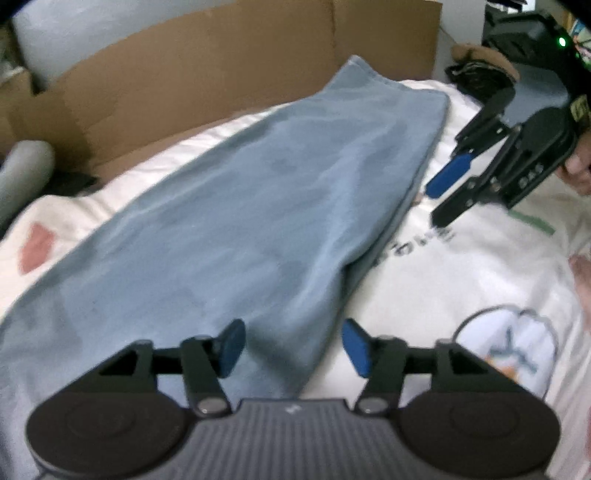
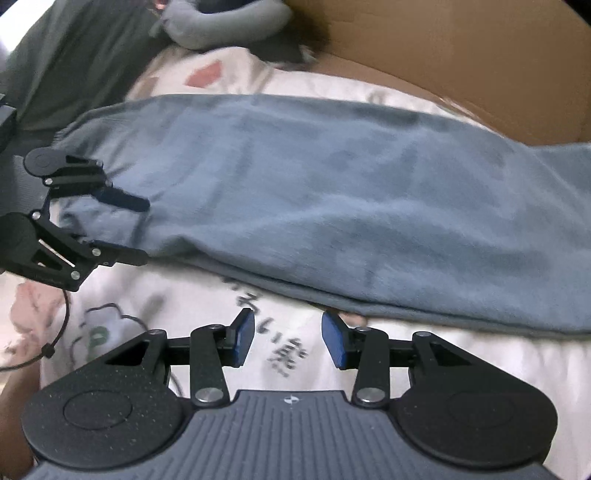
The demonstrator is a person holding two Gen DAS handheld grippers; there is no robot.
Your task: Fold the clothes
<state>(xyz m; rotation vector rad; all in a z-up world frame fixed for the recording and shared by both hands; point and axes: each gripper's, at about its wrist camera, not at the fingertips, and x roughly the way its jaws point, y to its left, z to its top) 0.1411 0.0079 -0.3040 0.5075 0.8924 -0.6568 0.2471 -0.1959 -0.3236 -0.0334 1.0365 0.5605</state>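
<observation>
Home bedroom, lived-in. Work surface is bed: soft white bedsheet [image 1: 461, 258] printed with cartoon figures, dark lettering, pink patches. Blue-grey garment [image 1: 229, 229] spread flat on it, laundry-style. Large flattened cardboard sheet [image 1: 229, 59] propped along far edge of bed. Grey neck pillow [image 2: 225, 22] lying at bed's end, beside dark green fabric [image 2: 74, 55]. Dark clutter [image 1: 476, 74] heaped at far corner, details blurred. Pale wall [image 1: 461, 33] behind cardboard.

I see a plain blue cloth [image 1: 236, 221] on a white sheet [image 1: 461, 266] with black letters and pink patches. My grippers are black with blue pads [image 1: 232, 347]. The cardboard [image 1: 207, 66] is brown.
</observation>
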